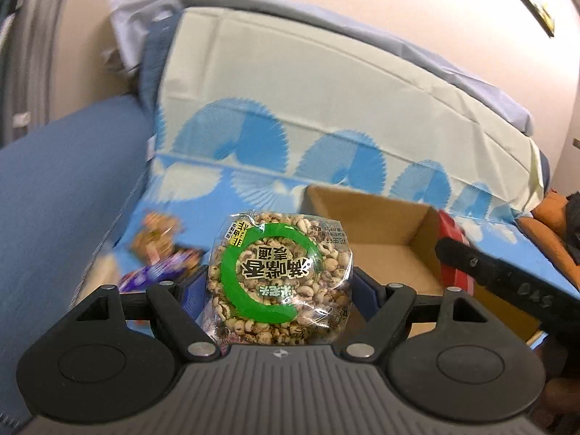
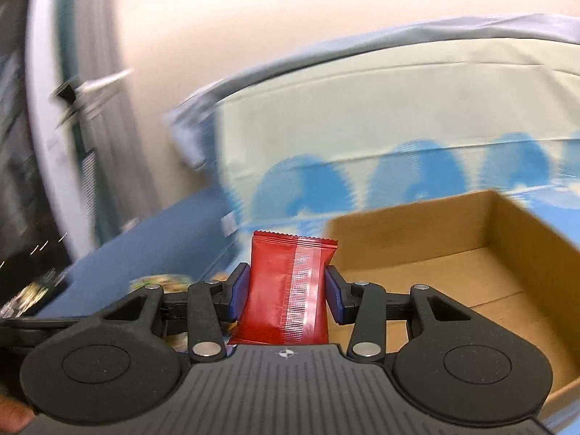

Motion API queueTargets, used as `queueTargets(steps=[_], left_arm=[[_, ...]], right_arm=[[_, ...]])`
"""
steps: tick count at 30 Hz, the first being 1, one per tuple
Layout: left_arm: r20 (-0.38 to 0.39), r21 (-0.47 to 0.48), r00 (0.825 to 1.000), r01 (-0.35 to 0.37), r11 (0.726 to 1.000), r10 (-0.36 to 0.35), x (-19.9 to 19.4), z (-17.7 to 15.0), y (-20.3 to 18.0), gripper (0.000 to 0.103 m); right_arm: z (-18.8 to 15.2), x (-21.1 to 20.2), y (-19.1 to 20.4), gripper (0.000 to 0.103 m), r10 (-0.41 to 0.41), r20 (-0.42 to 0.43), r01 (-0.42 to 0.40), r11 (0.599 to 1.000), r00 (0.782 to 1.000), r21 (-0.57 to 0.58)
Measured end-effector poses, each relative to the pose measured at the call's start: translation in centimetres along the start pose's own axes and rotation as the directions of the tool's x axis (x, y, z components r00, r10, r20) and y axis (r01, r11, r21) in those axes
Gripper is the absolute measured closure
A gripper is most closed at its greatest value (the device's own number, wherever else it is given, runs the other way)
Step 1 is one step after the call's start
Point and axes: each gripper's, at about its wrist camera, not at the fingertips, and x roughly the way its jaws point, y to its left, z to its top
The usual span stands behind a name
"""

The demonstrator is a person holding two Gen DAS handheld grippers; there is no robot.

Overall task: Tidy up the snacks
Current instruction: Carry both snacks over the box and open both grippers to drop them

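Each gripper, the left gripper and the right gripper, has a dark grey ribbed base plate with a small crosshair mark at its front edge, flanked by two round black housings with smooth raised discs. Black linkage arms with silver rivet heads and triangular cut-outs run forward to the fingers, which carry blue pads. In the left wrist view the right gripper's black side shows a screw head and embossed letters, too blurred to read surely.

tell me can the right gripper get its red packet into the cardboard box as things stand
Probably yes. The right gripper grips the red packet, and the cardboard box lies open-topped just ahead to its right, nothing visible blocking it.
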Motion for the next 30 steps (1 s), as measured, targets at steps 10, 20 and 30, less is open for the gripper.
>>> queueTargets(steps=[10, 20, 30], left_arm=[[-0.066, 0.055, 0.992, 0.107, 0.993, -0.103, 6.3, 3.5, -10.5, 0.02], [-0.092, 0.053, 0.988, 0.131, 0.99, -0.126, 9.8, 3.8, -15.5, 0.02], [-0.074, 0.053, 0.99, 0.125, 0.991, -0.121, 9.6, 4.7, -16.3, 0.02]], right_arm=[[0.7, 0.5, -6.9, 0.057, -0.36, 0.016, 0.354, 0.922, 0.933, 0.157], [0.7, 0.5, -9.0, 0.057, -0.426, 0.002, 0.415, 0.882, 0.905, 0.224], [0.8, 0.1, -9.2, 0.057, -0.44, 0.017, 0.424, 0.875, 0.898, 0.235]])
